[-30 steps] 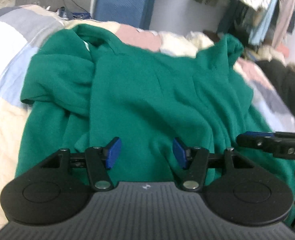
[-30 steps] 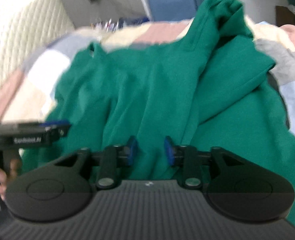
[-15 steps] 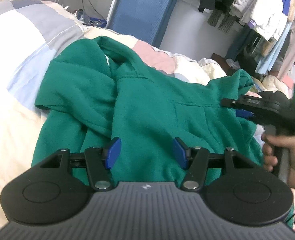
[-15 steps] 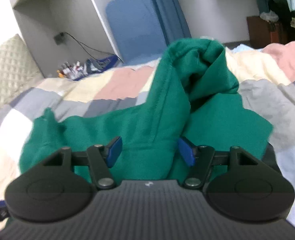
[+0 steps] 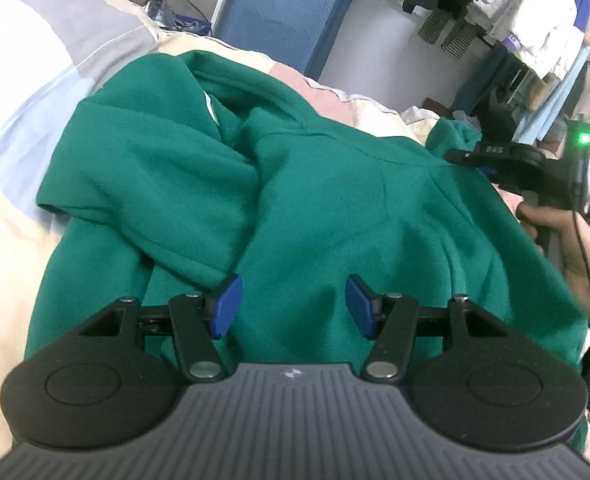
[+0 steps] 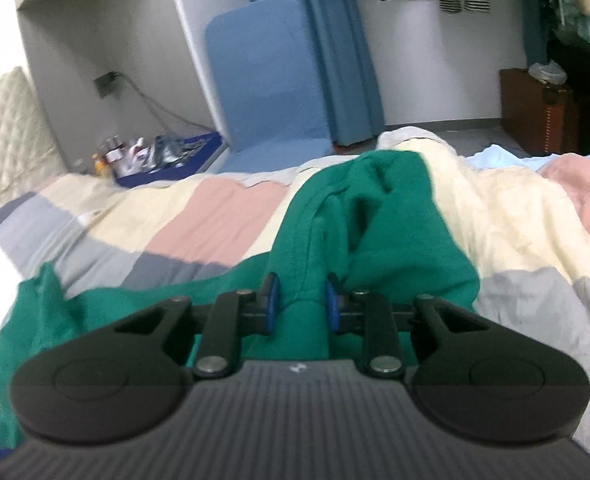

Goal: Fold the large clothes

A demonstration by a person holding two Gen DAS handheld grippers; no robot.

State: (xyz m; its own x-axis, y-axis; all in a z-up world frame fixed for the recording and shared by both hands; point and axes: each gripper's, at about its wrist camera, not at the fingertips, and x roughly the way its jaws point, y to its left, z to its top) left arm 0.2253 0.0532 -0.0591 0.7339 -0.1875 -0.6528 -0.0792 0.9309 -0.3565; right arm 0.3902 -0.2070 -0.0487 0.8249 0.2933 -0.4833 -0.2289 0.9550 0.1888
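A big green hoodie (image 5: 315, 200) is spread over a patchwork quilt (image 6: 215, 208) on a bed, and it fills the middle of the left wrist view. One sleeve (image 6: 359, 216) runs up the middle of the right wrist view, from the bottom toward the top.

The right gripper (image 6: 300, 307) has just been closing, and its fingers (image 6: 270, 303) are now set narrow with a thick fold of the sleeve squeezed between them. The left gripper (image 5: 291, 307) is held low in its frame with its fingers (image 5: 226, 307) kept wide apart. Nothing is held by them, and green cloth is seen under them.

The step in hand seems to be the folding in of the sleeve. It is best done when the fold is kept tight in the narrow fingers and is lifted only a little, so the body of the hoodie is not dragged along. The sleeve should be laid flat across the chest. The body could be pinned down by the wide fingers while that is done. A loose pinch could let the cloth slip out.
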